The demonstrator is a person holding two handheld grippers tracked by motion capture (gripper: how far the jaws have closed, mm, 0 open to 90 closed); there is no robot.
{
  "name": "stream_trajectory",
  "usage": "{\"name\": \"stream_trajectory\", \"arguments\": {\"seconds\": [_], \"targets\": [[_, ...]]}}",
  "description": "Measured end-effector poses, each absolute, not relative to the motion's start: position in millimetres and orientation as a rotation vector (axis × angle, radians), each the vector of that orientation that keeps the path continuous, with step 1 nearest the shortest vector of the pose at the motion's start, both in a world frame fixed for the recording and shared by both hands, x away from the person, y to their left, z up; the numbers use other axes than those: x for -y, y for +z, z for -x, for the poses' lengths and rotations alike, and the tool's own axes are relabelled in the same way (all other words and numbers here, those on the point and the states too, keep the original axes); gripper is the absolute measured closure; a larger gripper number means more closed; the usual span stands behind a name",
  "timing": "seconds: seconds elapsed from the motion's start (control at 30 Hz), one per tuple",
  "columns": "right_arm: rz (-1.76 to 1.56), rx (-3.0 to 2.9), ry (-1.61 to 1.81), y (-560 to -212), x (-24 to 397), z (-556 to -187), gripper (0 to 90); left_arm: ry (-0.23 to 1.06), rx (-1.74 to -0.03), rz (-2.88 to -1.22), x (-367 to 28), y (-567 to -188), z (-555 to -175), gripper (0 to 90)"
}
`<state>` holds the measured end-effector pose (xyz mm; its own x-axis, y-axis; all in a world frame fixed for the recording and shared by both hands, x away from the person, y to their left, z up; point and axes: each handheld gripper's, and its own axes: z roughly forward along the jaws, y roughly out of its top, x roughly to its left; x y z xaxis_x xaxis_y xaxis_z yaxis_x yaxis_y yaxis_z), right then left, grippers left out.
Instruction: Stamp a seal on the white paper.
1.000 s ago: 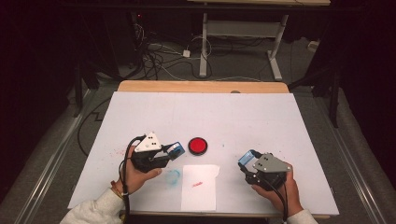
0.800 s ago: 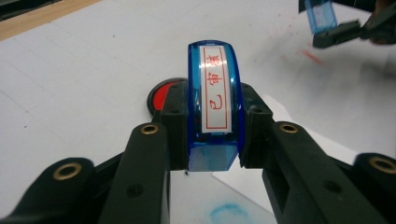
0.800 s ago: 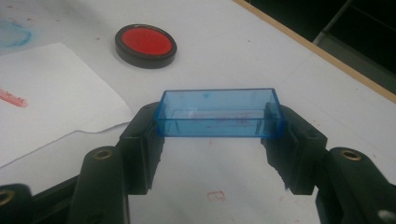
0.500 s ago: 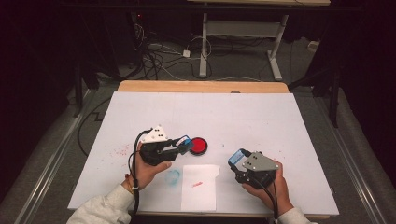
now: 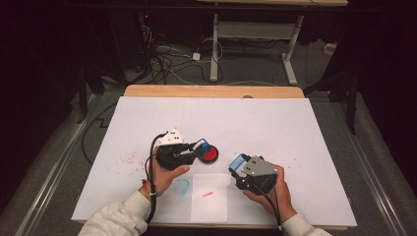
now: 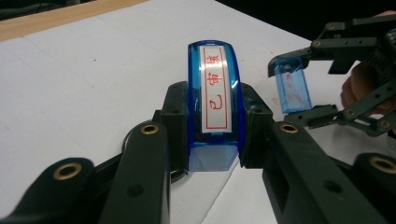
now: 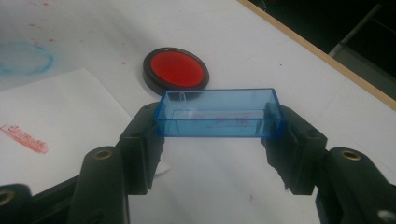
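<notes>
The left tool (image 5: 196, 149) is clamped on a blue stamp (image 6: 214, 105), its two jaws pressing the stamp's sides, with the red-lettered label facing the camera in the left gripper view. From above, the stamp hangs over or just at the red ink pad (image 5: 208, 154) in the middle of the white table (image 5: 275, 118); whether it touches the pad cannot be told. The right tool (image 5: 237, 164) grips the stamp's clear blue cap (image 7: 219, 113) by its two short ends, its hollow side showing, held above the table and near the pad's right side. A sheet of paper (image 5: 210, 204) lies at the near edge between the hands and already carries one red imprint (image 7: 24, 137); a faint blue ring stain (image 5: 182, 186) sits beside it. Judging by this, the stamping looks done and the work is at recapping, or possibly re-inking. The next move calls for bringing cap and stamp together, lining the cap's open side square with the stamp's face, and pushing straight on without smearing ink.
</notes>
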<state>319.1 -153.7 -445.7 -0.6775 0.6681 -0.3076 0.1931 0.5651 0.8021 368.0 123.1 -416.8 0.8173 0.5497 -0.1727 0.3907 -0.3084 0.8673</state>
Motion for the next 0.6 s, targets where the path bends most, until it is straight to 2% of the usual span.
{"name": "stream_trajectory", "arguments": {"seconds": [0.6], "targets": [[-0.697, -2.213, 1.089, -449, 104, -329, 40.5, 0.156, -0.71, -1.898, -105, -421, -366, 67.8]]}}
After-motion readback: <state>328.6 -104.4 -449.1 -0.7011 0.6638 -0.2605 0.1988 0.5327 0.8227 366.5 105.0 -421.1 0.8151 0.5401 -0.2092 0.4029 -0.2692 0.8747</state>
